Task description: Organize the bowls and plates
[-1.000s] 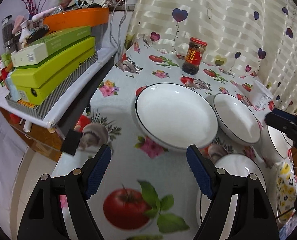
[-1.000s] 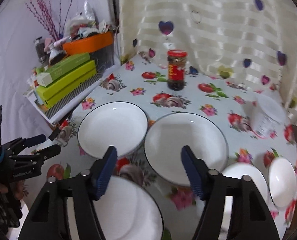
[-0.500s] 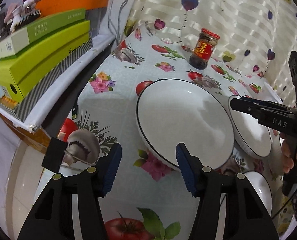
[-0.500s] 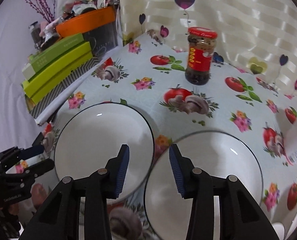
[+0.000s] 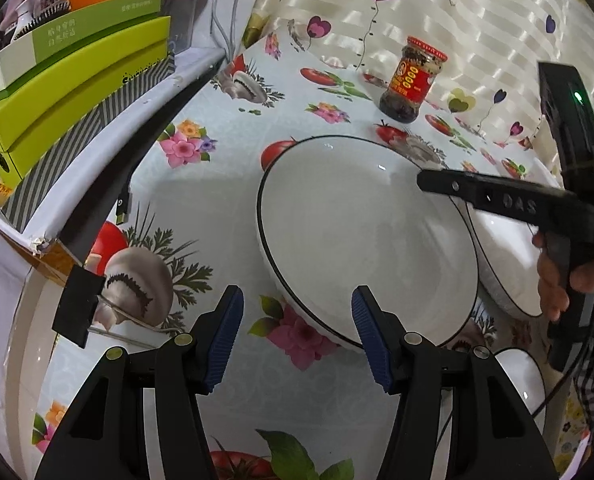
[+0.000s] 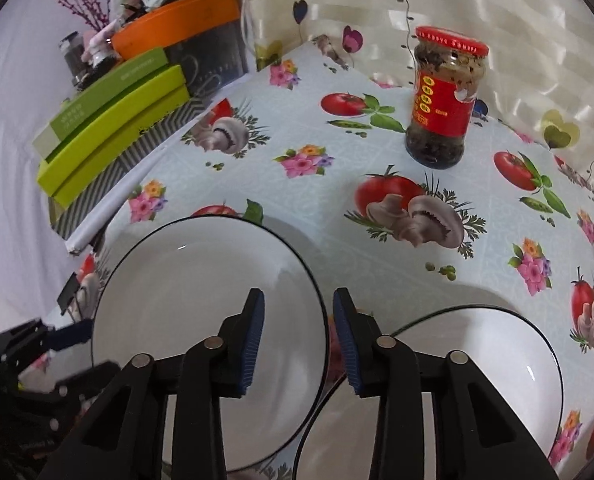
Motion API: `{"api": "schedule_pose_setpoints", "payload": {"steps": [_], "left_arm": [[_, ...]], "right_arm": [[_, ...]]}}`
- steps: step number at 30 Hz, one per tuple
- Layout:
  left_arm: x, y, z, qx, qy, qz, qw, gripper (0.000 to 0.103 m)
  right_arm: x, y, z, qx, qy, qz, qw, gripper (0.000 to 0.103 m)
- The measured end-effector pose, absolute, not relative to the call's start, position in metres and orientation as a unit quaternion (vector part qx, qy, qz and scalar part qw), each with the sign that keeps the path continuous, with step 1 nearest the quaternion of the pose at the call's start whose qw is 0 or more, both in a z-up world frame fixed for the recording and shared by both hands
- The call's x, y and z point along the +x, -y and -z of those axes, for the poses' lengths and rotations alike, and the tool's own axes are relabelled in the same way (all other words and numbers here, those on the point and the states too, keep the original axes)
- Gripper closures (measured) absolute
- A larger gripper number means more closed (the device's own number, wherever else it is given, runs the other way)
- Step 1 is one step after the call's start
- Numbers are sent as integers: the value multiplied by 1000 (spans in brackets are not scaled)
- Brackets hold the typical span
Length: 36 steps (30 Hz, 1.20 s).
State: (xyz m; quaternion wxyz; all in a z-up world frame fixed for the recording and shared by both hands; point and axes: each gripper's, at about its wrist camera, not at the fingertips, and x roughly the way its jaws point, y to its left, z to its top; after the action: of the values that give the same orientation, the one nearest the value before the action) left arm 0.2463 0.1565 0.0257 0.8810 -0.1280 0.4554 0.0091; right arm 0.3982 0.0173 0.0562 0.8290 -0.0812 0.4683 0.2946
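A large white plate with a dark rim (image 5: 361, 236) lies on the patterned tablecloth; it also shows in the right wrist view (image 6: 201, 300). A second rimmed plate (image 6: 477, 384) lies right of it (image 5: 505, 268). A small white bowl (image 5: 517, 376) sits at the lower right. My left gripper (image 5: 295, 332) is open, its fingers straddling the near left edge of the large plate. My right gripper (image 6: 299, 340) is partly open, with the right rim of the large plate between its pads (image 6: 253, 336). It shows from the side in the left wrist view (image 5: 497, 196).
A red-labelled jar (image 6: 443, 100) stands behind the plates near the heart-print curtain (image 5: 457, 20). A side shelf on the left holds green boxes (image 5: 69, 80) and an orange container (image 6: 177, 20). A cable (image 5: 125, 204) hangs by the table's left edge.
Both grippers moved in toward the large plate. The right gripper's jaws narrowed and now straddle its right rim; the left gripper's jaws narrowed a little at its near edge.
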Motion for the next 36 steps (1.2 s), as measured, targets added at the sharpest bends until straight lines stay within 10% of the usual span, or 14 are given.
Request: {"api": "schedule_pose_setpoints", "payload": {"steps": [14, 21, 36], "left_arm": [[251, -156, -18, -145, -457, -16, 877, 52], [249, -157, -22, -138, -448, -19, 883, 74], [253, -156, -18, -149, -447, -33, 881, 75]], "right_arm": [[407, -20, -38, -74, -487, -288, 821, 79], [407, -10, -40, -35, -502, -292, 813, 83], [403, -14, -40, -72, -485, -294, 820, 84]]}}
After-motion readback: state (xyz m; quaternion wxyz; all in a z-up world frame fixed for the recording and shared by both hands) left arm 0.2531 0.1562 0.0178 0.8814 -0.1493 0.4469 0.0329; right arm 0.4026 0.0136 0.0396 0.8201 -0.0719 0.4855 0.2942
